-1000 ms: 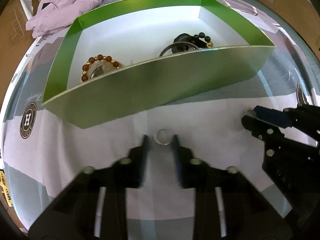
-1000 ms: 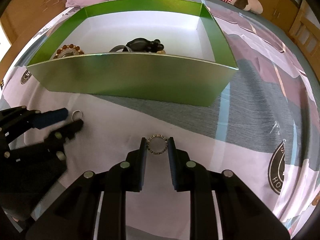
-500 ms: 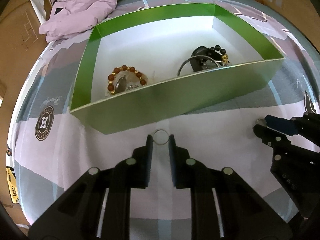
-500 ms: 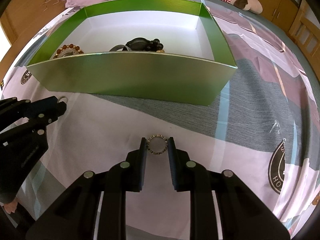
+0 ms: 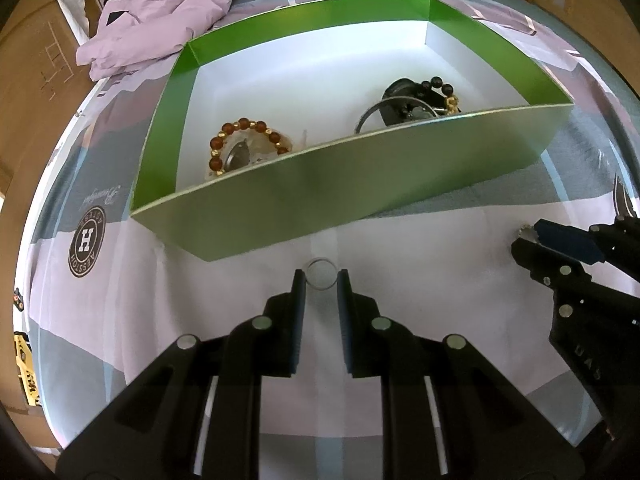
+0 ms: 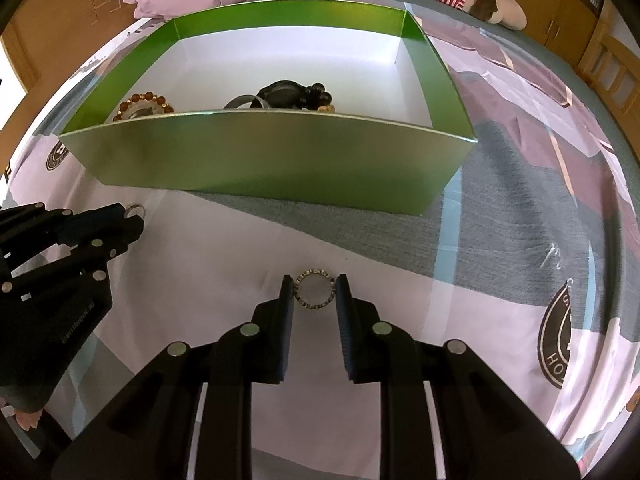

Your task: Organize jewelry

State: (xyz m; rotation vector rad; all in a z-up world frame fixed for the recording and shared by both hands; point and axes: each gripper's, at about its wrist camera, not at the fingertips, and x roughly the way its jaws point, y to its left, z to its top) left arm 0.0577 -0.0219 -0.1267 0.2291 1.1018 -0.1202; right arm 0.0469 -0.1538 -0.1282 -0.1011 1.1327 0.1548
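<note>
Left tool (image 5: 321, 278) pinches plain ring (image 5: 321, 279); right tool (image 6: 315, 289) pinches studded ring (image 6: 315, 289)

The near wall of the green box (image 5: 344, 184) stood as a barrier just ahead of both grippers, its top edge above the bedspread (image 6: 224, 256). Over that wall the box lay open from above. Inside, the brown bead bracelet (image 5: 248, 142) filled the near left corner and the dark bracelets (image 5: 416, 100) the near right; the far half of the white floor was bare. Between the left gripper (image 5: 321, 280) and the right gripper (image 5: 528, 238) ran a stretch of open cloth. A purple jacket (image 5: 160, 12) lay bunched beyond the box's far left corner.
</note>
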